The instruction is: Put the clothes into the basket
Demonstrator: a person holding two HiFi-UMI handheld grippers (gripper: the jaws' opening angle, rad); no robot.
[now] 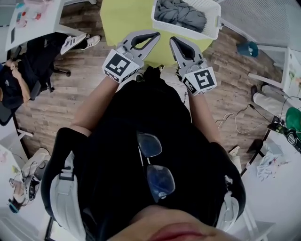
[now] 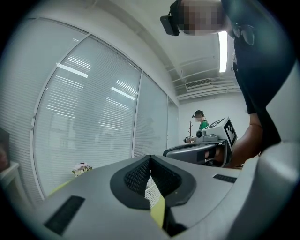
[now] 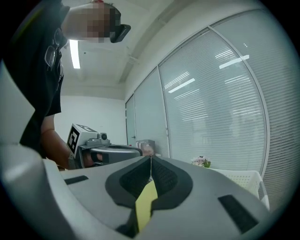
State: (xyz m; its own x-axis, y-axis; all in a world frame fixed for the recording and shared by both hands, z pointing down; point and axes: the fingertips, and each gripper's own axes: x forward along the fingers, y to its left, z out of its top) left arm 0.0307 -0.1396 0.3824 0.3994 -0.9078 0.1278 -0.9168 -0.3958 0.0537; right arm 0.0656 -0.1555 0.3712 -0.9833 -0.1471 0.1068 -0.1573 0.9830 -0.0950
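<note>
- Left gripper (image 1: 153,37): closed, ribbed black pads pressed together along their length, nothing caught between them.
- Right gripper (image 1: 174,41): closed the same way, pads meeting in one thin seam, empty.
- Both held level and side by side in front of the chest, near each other but not touching, tips aimed at the table (image 1: 123,20).
- Marker cubes: one (image 1: 119,66) at the back of the left tool, one (image 1: 203,79) at the back of the right, each just above a bare forearm.
- Clothes (image 1: 180,14): a grey crumpled heap lying inside the basket, well beyond both sets of tips.
- Basket (image 1: 212,22): white, lattice-walled, standing on the far right part of the yellow-green table, closer to the right tool than to the left.
- Glasses (image 1: 155,165): hooked on the front of the black shirt, seen from above.
- Floor (image 1: 56,109): wooden planks around the table, loose cables to the right.
- At the left edge, a seated person (image 1: 14,81) in dark clothing with white shoes.
- Seen from the left tool: tall windows with closed blinds (image 2: 93,117), a small bunch of flowers (image 2: 82,168) low beside them, and a distant person in a green top (image 2: 203,123).
</note>
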